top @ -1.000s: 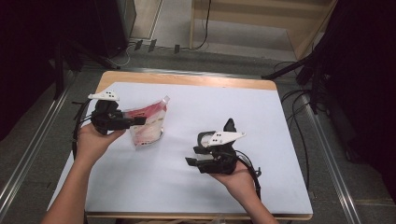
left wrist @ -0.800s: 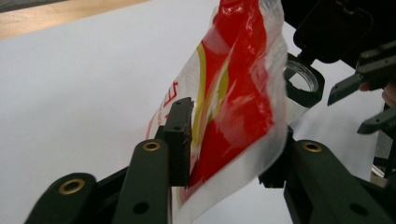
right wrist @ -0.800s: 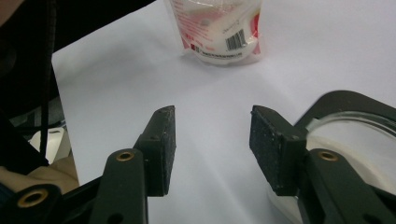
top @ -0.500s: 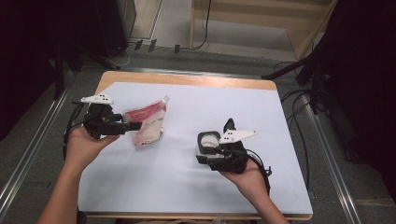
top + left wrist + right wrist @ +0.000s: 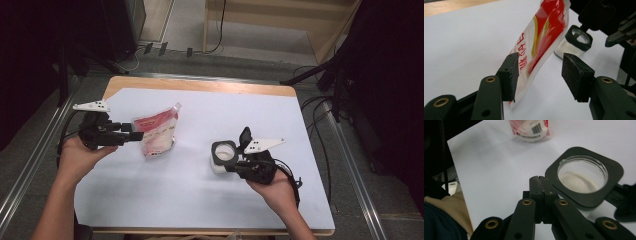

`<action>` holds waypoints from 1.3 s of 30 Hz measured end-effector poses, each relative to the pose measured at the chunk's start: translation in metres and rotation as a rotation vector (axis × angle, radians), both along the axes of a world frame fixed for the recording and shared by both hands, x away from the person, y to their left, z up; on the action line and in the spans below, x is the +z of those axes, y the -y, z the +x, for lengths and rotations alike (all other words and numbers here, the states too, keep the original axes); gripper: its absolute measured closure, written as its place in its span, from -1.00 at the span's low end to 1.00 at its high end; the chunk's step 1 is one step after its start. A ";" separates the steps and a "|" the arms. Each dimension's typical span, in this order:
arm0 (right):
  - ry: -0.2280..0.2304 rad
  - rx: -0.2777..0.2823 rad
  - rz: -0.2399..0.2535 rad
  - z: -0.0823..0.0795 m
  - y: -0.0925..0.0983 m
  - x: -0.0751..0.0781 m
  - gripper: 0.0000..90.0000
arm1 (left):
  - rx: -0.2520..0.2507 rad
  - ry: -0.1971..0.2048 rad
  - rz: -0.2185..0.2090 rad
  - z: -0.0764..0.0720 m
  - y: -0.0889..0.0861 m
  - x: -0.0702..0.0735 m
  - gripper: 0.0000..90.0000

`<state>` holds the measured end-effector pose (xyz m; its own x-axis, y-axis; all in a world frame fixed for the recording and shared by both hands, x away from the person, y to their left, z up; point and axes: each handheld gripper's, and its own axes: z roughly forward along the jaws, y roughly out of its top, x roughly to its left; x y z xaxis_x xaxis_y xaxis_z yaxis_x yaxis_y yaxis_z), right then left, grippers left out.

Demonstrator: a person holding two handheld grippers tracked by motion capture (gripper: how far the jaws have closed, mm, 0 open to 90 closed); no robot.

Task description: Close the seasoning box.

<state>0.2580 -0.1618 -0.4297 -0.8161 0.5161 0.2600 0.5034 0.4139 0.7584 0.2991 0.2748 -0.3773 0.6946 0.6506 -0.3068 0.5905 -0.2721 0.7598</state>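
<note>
A red-and-white pouch [image 5: 156, 134] stands tilted on the table's left half, well apart from a clear, black-rimmed jar [image 5: 223, 156] holding white powder, lid flipped open.

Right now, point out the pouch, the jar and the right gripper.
pouch [image 5: 156, 134]: high view, middle of red-and-white front.
jar [image 5: 224, 151]: high view, open mouth rim.
right gripper [image 5: 540, 185]: right gripper view, tips of shut fingers.

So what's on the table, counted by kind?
Pouches: 1, red and white
Jars: 1, glass with black rim, white powder inside
Grippers: 2, left and right
Total: 4
</note>
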 end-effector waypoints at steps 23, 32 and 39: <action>0.000 -0.086 -0.015 0.012 0.056 0.008 1.00 | 0.103 -0.014 0.041 0.000 -0.022 -0.018 -0.07; -0.023 -0.134 -0.013 0.022 0.066 0.002 1.00 | 0.086 -0.025 0.023 -0.006 -0.028 -0.014 -0.08; -0.017 -0.175 0.002 0.032 0.067 -0.002 1.00 | 0.126 -0.030 0.041 -0.008 -0.038 -0.017 -0.09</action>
